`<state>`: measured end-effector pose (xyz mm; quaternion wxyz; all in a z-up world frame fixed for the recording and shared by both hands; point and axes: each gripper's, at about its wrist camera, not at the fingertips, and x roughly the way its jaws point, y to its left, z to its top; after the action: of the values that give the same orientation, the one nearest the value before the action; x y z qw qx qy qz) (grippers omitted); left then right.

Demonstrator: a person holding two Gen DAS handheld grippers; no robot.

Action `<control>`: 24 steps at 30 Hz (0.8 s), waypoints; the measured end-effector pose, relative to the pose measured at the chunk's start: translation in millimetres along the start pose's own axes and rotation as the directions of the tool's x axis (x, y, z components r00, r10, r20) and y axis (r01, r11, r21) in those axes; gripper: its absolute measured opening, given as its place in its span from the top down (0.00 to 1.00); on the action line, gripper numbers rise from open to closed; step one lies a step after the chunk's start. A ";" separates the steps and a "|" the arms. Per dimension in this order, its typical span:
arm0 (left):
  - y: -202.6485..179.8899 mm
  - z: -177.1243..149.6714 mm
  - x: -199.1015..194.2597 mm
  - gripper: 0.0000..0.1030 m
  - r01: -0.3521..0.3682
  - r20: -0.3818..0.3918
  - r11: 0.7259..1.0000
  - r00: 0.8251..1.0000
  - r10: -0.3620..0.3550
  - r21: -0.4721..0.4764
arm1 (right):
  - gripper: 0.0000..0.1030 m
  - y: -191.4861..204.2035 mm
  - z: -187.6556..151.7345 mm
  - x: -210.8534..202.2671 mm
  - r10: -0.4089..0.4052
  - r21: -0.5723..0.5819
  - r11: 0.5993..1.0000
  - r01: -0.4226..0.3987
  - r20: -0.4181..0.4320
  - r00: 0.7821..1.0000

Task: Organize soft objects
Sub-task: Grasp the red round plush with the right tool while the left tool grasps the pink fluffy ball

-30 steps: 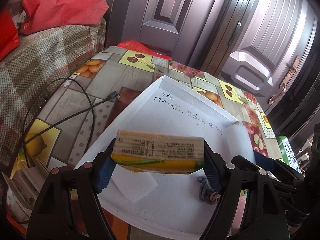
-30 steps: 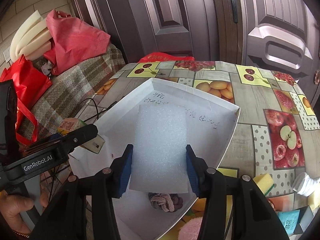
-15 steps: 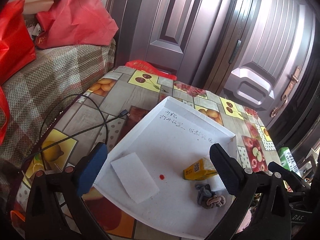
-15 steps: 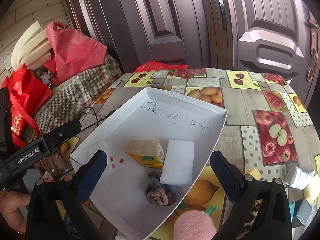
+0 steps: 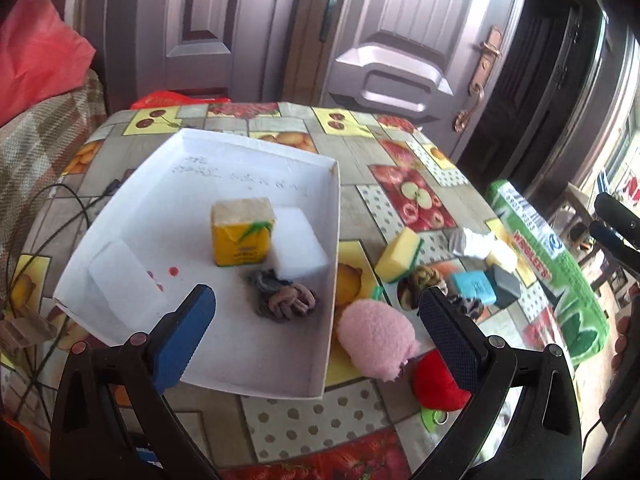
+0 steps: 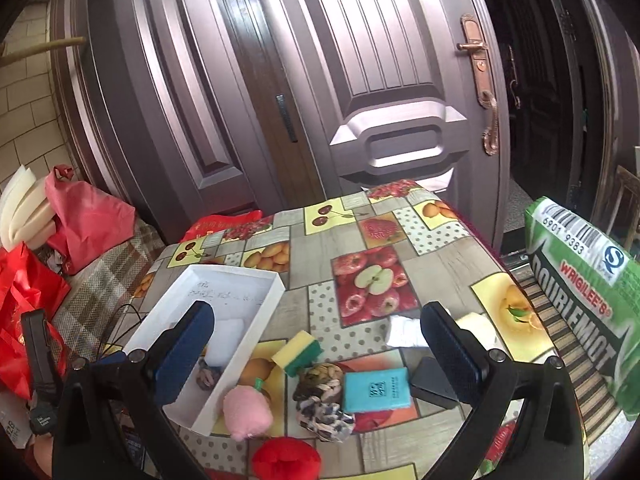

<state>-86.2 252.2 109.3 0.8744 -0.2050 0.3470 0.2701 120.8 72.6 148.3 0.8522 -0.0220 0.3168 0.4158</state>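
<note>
On the desk [image 5: 404, 160], the white tray [image 5: 335, 216] holds the yellow carton [image 5: 240, 236], foam blocks and a scrunchie. Loose stuff crowds its right edge: pink plush [image 5: 376, 338], yellow sponge [image 6: 296, 352], teal pack [image 6: 376, 390]. Left gripper [image 5: 316, 326] and right gripper [image 6: 318, 344] both hang with jaws wide apart, having just opened, nothing between them.

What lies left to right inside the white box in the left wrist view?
White foam sheet → yellow carton → white foam block. The knotted cloth bundle overlaps their span nearer the camera, so it is left out.
</note>
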 end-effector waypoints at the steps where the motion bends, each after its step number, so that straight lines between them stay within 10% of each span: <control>1: -8.8 -3.4 6.9 0.00 -0.004 -0.022 0.999 1.000 0.005 0.032 | 0.00 -5.2 -10.3 1.0 -0.008 -0.007 1.000 0.008 -0.026 1.000; 14: -23.7 -10.1 9.6 0.00 -0.068 -0.061 0.991 0.995 0.075 0.112 | 0.01 48.3 -122.2 81.9 0.091 -0.219 0.957 -0.192 -0.400 0.912; 17: -32.5 -12.3 18.9 0.00 -0.061 -0.085 0.986 0.994 0.074 0.153 | 0.38 52.8 -132.6 92.2 0.082 -0.227 0.955 -0.194 -0.424 0.902; 24: -68.3 -13.5 57.7 0.00 0.028 -0.158 0.966 0.987 0.014 0.257 | 0.39 -8.9 -125.3 52.7 0.099 -0.100 0.984 -0.149 -0.389 0.916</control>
<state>-15.5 211.3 70.4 0.8644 -0.1111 0.4468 0.2022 85.8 65.7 16.8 0.7428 -0.1368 0.4505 0.4760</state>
